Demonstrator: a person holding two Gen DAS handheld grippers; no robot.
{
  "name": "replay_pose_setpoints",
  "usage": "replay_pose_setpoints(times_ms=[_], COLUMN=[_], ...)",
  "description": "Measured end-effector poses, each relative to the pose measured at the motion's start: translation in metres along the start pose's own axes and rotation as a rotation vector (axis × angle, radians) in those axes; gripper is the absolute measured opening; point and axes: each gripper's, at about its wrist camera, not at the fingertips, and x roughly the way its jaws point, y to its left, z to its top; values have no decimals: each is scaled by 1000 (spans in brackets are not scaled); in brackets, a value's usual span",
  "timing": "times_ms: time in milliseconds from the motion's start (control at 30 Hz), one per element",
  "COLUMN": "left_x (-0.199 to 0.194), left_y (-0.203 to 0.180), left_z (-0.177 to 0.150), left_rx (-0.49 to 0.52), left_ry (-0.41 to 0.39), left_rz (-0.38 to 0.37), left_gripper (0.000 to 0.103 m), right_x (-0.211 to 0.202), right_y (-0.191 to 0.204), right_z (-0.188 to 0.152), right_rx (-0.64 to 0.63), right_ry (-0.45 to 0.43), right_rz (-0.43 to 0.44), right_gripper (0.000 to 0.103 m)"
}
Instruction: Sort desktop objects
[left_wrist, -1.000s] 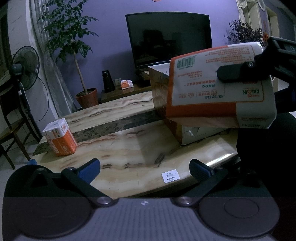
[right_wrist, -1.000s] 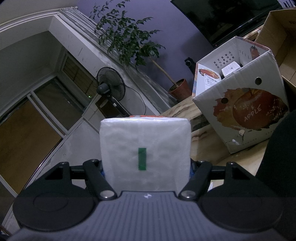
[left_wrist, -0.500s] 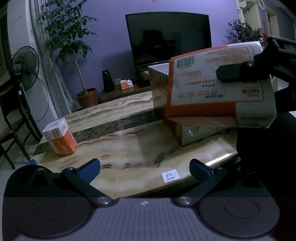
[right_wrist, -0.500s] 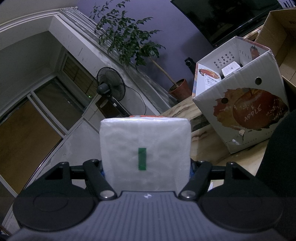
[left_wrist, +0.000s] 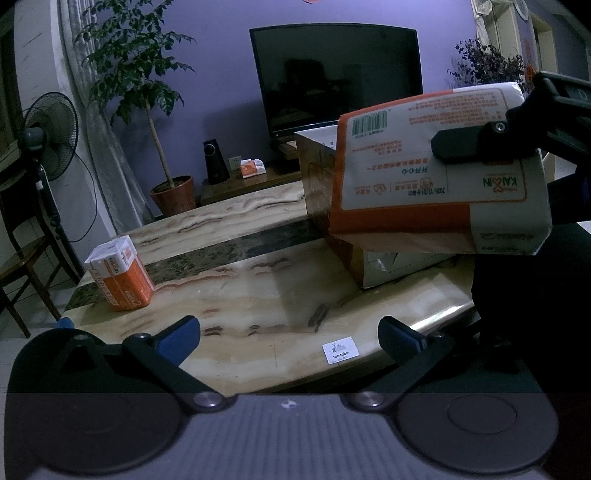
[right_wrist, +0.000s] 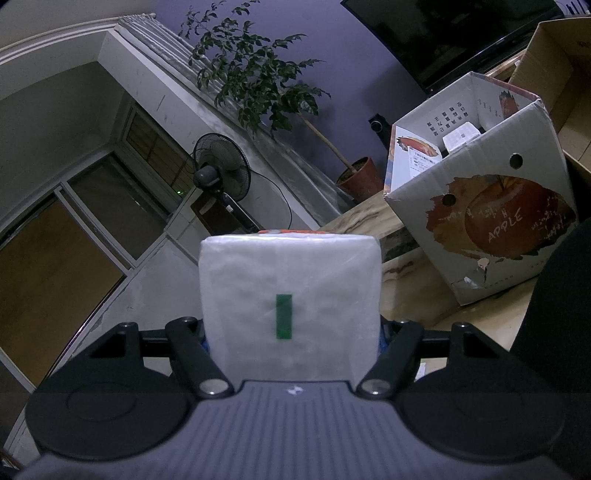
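Right gripper (right_wrist: 291, 332) pinches an orange-and-white tissue pack (right_wrist: 290, 295) short of the printed cardboard apple box (right_wrist: 480, 192) (unboxed); left gripper (left_wrist: 290, 334) spread, a second orange tissue pack (left_wrist: 118, 273) remains on the marble table (left_wrist: 258, 295).

You had glossy polished stone under you: marble-look table top (left_wrist: 258, 295), veined, catching reflections. Tissue pack (right_wrist: 290, 306) in your right gripper (right_wrist: 291, 334) wore thin plastic film, slightly wrinkled, soft sheen; printed side (left_wrist: 436, 184) smooth. Second tissue pack (left_wrist: 120, 275) on table, same shiny film. Apple box (right_wrist: 491, 229) was matt printed cardboard, paper facing torn at lower corner. Your left gripper (left_wrist: 290, 332) had matt black plastic arms, blue rubbery-looking pads (left_wrist: 181, 332), bright metal pivot screws. Small label (left_wrist: 340, 351) on table looked like paper.
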Motion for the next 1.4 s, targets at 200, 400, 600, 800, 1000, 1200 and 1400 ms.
replay_pose_setpoints(times_ms=[200, 400, 600, 800, 1000, 1200, 1400], left_x=[2, 2, 2, 1, 1, 1, 0], left_y=[0, 1, 0, 0, 1, 1, 0], left_z=[0, 0, 0, 0, 0, 0, 0], left_rx=[0, -4, 2, 2, -2, -7, -1], left_ry=[3, 5, 8, 6, 5, 4, 3], left_rz=[8, 4, 2, 0, 2, 4, 0], left_gripper=[102, 102, 102, 102, 102, 102, 102], right_x=[0, 0, 0, 0, 0, 0, 1], right_y=[0, 0, 0, 1, 1, 1, 1], right_z=[0, 0, -1, -1, -1, -1, -1], right_rx=[0, -1, -1, -1, -2, -3, -2], right_ry=[0, 1, 1, 2, 3, 3, 3], right_rz=[0, 0, 0, 0, 1, 1, 1], right_gripper=[73, 73, 73, 73, 73, 73, 73])
